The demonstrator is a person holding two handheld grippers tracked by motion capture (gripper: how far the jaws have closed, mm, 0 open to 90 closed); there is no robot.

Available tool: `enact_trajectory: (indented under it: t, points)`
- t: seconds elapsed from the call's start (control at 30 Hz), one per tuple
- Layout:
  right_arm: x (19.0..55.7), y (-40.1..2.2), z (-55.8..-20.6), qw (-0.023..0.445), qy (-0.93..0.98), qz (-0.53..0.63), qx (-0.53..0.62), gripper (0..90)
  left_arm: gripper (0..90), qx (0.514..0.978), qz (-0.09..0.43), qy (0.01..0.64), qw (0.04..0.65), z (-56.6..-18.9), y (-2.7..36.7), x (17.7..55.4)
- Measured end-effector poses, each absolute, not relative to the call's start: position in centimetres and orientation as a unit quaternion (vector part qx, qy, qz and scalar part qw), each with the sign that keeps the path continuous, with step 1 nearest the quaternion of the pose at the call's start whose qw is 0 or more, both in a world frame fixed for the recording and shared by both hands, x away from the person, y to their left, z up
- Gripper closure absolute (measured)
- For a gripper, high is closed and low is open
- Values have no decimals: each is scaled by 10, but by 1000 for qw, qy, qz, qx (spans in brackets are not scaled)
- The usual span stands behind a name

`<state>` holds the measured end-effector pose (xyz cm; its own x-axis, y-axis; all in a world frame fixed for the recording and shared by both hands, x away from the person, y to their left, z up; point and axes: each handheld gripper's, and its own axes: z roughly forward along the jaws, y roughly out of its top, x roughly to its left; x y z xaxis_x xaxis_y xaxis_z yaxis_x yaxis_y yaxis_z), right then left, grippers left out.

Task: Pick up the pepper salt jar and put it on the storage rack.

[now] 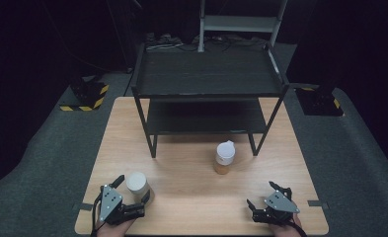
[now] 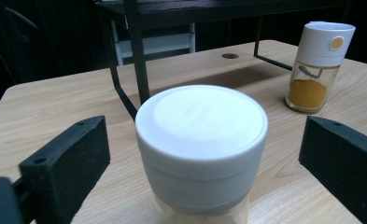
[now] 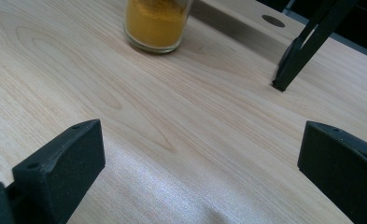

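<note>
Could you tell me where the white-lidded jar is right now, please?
In the high view, the white-lidded jar stands near the table's front left corner, between the left gripper's open jaws.

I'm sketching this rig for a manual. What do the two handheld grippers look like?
Both are black. The left gripper carries a grey plate on top with small dark dots; the right gripper carries a grey three-cornered plate. A dark cable trails from each towards the table edge. Up close, each has two blocky matt black jaws with a small hole on the top face, seen in both gripper views.
</note>
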<state>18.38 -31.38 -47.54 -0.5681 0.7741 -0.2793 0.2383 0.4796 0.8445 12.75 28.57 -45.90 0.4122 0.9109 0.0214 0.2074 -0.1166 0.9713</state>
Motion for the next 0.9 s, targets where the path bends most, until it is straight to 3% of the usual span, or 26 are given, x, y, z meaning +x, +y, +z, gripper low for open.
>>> enact_trajectory:
  t: [0.37,0.8,0.9]
  points:
    - [184,-314,-475,337,791,398,321,0,130,666,328,427,516,-468,290,133]
    - [184,-314,-475,336,791,398,322,0,335,664,315,420,533,-478,297,138]
    - [184,-314,-475,336,791,399,321,0,339,662,313,421,536,-479,297,138]
